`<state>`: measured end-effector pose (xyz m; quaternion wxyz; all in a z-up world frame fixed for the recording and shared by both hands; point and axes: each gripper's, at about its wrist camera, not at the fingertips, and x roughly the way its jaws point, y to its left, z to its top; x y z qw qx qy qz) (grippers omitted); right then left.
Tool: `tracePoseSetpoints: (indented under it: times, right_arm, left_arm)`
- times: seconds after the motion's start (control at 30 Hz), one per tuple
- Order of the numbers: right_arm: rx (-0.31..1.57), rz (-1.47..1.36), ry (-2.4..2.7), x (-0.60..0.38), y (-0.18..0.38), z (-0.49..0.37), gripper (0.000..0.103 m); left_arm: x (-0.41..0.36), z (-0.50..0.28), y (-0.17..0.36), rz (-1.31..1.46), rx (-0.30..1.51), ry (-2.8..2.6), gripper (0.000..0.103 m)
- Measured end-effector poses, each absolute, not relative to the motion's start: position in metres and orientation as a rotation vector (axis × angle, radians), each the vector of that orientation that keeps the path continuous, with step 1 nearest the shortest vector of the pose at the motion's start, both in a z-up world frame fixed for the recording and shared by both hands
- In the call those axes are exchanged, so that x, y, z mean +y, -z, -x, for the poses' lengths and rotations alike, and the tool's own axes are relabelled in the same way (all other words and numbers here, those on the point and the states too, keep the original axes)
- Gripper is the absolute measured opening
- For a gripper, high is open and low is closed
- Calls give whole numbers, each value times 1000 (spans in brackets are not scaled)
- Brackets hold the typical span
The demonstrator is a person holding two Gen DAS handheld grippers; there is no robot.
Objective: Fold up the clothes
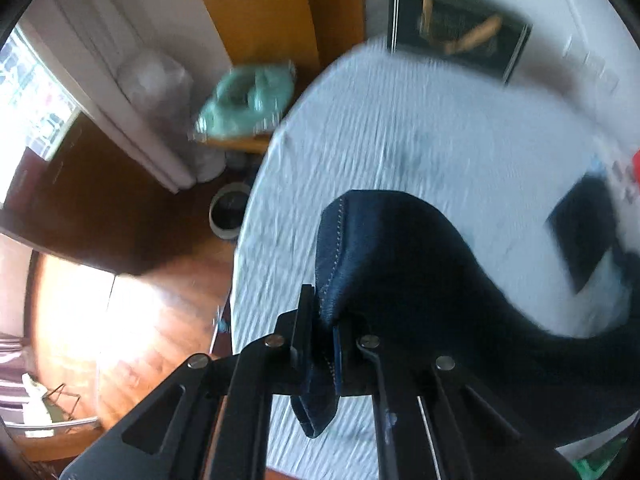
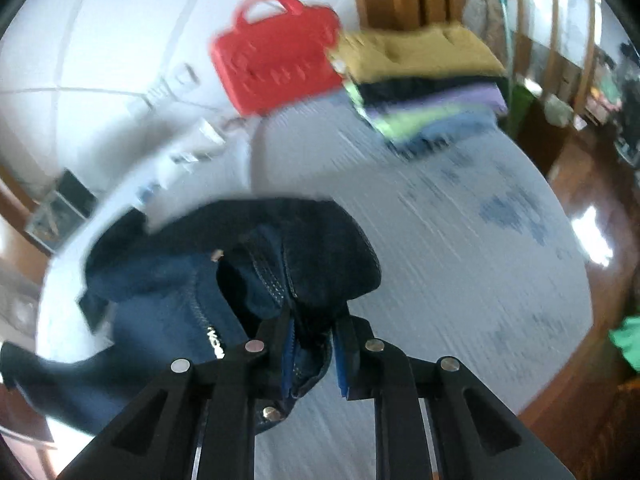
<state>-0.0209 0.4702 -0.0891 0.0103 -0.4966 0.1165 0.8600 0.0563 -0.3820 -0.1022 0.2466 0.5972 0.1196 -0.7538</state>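
Right between the fingers of the left gripper (image 1: 324, 344) sits a stitched edge of the dark jeans (image 1: 400, 264), pinched tight. The right gripper (image 2: 312, 344) is clamped on another bunched bit near the rivets. From each claw the denim runs forward and down onto the pale bedsheet (image 2: 460, 248), so it's strung between both hands, long axis across. Neither hand looks nearer; I'd guess both need to move together.
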Motion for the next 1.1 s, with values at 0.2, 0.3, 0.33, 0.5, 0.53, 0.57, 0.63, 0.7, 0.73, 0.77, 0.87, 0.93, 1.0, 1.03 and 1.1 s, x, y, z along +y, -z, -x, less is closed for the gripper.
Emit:
tracePoseSetpoints:
  times: [0.2,0.3,0.33,0.5,0.53,0.57,0.63,0.7,0.73,0.77,0.87,0.93,1.0,1.03,1.1]
  right_arm:
    - [448,1811,-2333,504,178,12,32]
    - [486,1784,-2346,507,176,6,40]
    - [511,1761,-2376,507,171,5,40]
    - [567,1696,-2519,494,146,26,94]
    - [576,1698,-2537,491,145,30,94]
    - [581,1701,-2553,488,145,35,94]
    - [575,1730,-2563,481,151,44,94]
    - [579,1771,-2553,475,163,51,94]
    - [580,1788,-2546,472,169,54,94]
    - [579,1805,-2538,470,175,57,94]
    - [553,1840,-2511,467,190,62,94]
    - [551,1866,-2495,466,198,64,94]
    - [550,1888,-2481,465,205,66,94]
    - [557,1878,-2485,464,202,65,94]
    - [582,1800,-2564,463,181,65,94]
  left_arm:
    - [-380,-66,180,-1787,428,1925,23]
    - [-362,-56,166,-1732,400,2011,61]
    - [-353,-47,158,-1709,388,2050,73]
    - [-305,1,115,-1603,376,2234,77]
    - [-296,12,109,-1594,375,2267,77]
    - [-284,26,104,-1591,377,2310,77]
    - [-260,55,98,-1606,381,2380,77]
    - [-232,91,101,-1641,379,2430,77]
    - [-217,110,105,-1663,382,2447,77]
    - [-203,130,108,-1685,385,2464,77]
    - [-162,186,120,-1747,392,2508,77]
    - [-142,214,128,-1772,393,2514,77]
    - [-122,243,137,-1797,393,2521,77]
    - [-112,257,141,-1809,394,2524,77]
    - [-93,284,150,-1836,389,2524,77]
